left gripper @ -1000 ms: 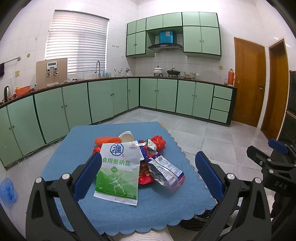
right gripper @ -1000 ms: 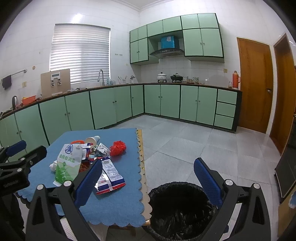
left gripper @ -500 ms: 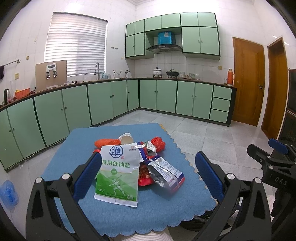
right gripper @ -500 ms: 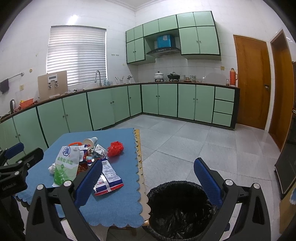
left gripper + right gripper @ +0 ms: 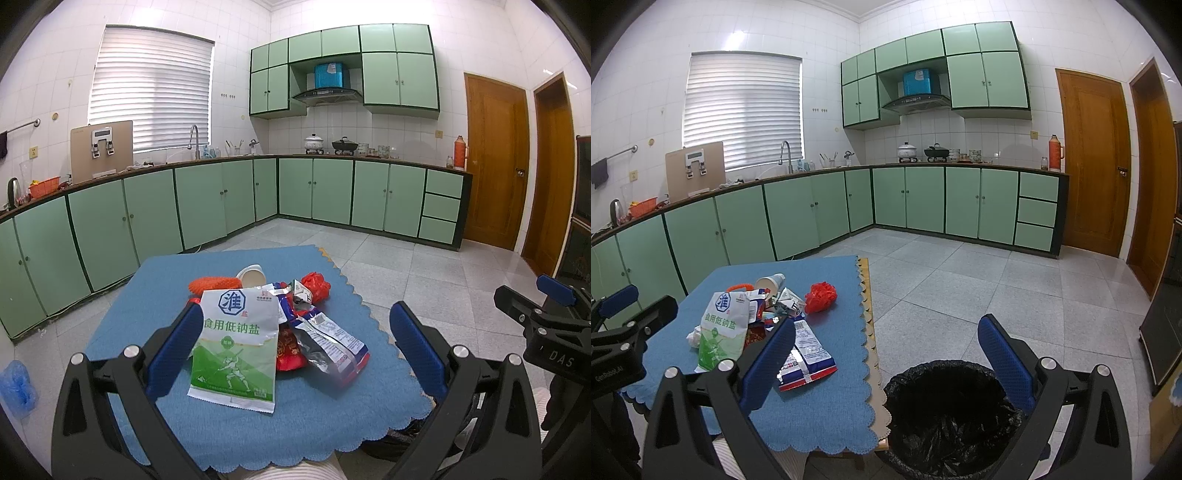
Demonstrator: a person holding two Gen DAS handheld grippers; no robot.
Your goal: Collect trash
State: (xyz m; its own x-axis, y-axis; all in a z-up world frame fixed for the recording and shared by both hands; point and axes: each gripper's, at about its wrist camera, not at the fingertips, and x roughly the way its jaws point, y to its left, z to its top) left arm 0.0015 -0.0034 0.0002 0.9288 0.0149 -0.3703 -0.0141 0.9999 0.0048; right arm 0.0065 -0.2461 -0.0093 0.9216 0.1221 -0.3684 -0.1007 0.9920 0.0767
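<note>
— While we hold both tools above the table, what do we have in front of us?

— Our left gripper [image 5: 295, 339] is spread wide with nothing between its blue pads, and the trash pile sits straight ahead at 12 o'clock on the blue tablecloth [image 5: 155, 332].

— What lies in that pile?

— A white and green salt bag [image 5: 236, 347] lies on top, nearest us. At its 3 o'clock a silver and blue foil wrapper [image 5: 332, 343] rests partly on a red wrapper [image 5: 290, 349]. At 12 o'clock of the bag lie a paper cup [image 5: 252, 276] on its side and an orange net [image 5: 212, 285], and at 1 o'clock a red plastic wad [image 5: 316, 290].

— And our right gripper?

— Our right gripper [image 5: 886, 354] is also wide apart and holds nothing. It hangs over the table's edge, with the bin [image 5: 949, 417] lined in black plastic at 6 o'clock, standing on the floor just beside the table. From there the pile sits at 10 o'clock.

— Do the 2 tools touch?

— No, each shows at the margin of the other's view, apart.
</note>
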